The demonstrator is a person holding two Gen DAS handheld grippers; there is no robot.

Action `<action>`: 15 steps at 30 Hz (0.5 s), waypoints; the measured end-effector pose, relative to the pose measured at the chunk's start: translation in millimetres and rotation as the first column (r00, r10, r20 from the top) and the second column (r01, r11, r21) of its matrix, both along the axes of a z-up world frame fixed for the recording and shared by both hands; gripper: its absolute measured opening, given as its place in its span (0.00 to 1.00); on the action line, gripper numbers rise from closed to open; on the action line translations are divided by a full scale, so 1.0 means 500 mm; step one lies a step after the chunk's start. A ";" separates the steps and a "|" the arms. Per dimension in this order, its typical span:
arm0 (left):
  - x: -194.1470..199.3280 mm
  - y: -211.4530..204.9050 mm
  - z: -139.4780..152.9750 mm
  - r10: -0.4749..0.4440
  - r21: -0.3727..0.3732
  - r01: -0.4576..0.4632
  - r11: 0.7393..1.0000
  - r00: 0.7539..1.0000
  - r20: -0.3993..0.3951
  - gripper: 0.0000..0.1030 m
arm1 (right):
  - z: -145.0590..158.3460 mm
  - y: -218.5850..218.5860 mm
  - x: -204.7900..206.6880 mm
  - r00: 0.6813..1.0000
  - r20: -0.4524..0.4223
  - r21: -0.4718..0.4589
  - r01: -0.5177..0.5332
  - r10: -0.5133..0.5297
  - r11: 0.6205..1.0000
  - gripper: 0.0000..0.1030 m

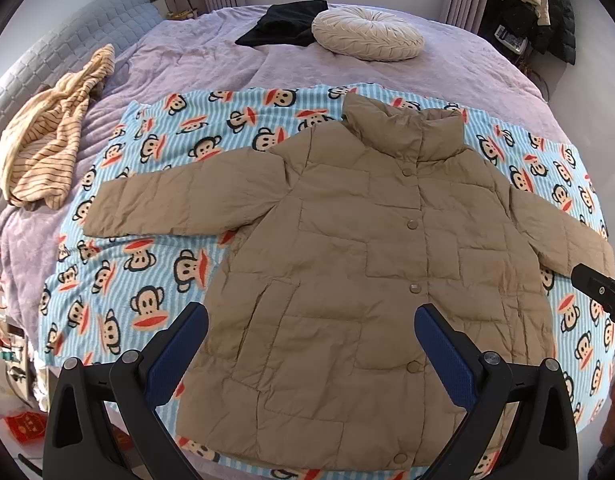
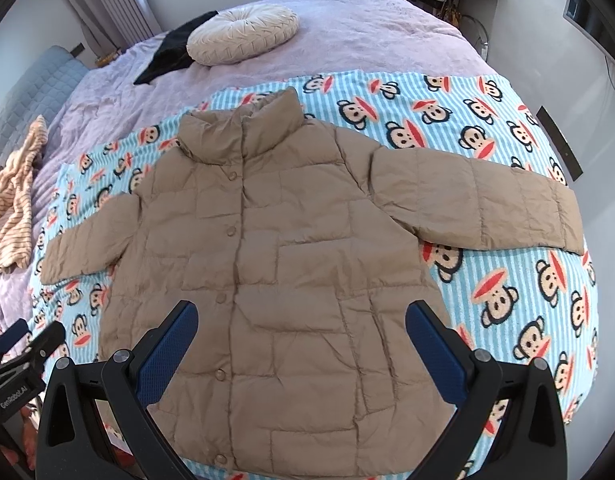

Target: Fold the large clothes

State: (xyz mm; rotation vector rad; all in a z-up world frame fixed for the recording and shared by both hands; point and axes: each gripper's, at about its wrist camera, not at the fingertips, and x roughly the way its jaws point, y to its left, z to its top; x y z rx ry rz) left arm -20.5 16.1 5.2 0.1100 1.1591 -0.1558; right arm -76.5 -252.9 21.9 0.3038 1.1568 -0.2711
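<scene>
1. Left wrist view: the left tool (image 1: 311, 320) hovers above the lower half of the tan puffer jacket (image 1: 359, 264), its blue-padded fingers (image 1: 177, 354) spread wide with nothing between them. The jacket lies flat and buttoned, front up, collar toward the far end of the bed, both sleeves stretched out to the sides. It rests on a blue striped monkey-print blanket (image 1: 147, 200), which covers the near part of a lilac bedspread (image 1: 211, 56). A striped beige garment (image 1: 47, 144) is bunched on the bedspread to the left, well apart from the jacket. A round cream cushion (image 1: 367, 32) sits at the far end, touching a black folded cloth (image 1: 283, 24). The tip of the right tool (image 1: 599, 292) pokes in at the right edge, near the sleeve cuff.

2. Right wrist view: the right tool (image 2: 301, 316) also hangs over the jacket's (image 2: 267, 264) lower front, fingers (image 2: 169, 346) wide apart and holding nothing. The blanket (image 2: 507, 280) shows broadly on the right. Part of the left tool (image 2: 31, 344) appears at the lower left edge.
</scene>
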 end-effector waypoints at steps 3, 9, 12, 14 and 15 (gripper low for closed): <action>0.013 0.019 -0.012 0.011 -0.028 -0.011 1.000 1.000 -0.017 1.00 | -0.001 0.024 -0.001 0.999 0.032 0.031 -0.009 0.008 0.999 1.00; 0.072 0.094 -0.069 0.045 -0.097 -0.052 0.994 0.996 -0.076 1.00 | -0.015 0.074 0.019 0.998 0.062 0.038 -0.002 0.000 0.999 1.00; 0.120 0.156 -0.117 0.071 -0.150 -0.089 0.985 0.990 -0.121 1.00 | -0.050 0.103 0.047 1.000 -0.002 0.043 -0.003 0.003 0.999 1.00; 0.154 0.201 -0.151 0.097 -0.199 -0.127 0.972 0.984 -0.152 1.00 | -0.077 0.124 0.066 0.998 -0.067 0.055 0.000 0.003 0.998 1.00; 0.171 0.226 -0.169 0.111 -0.232 -0.148 0.961 0.980 -0.165 1.00 | -0.092 0.143 0.077 0.996 -0.088 0.069 0.003 0.003 0.998 1.00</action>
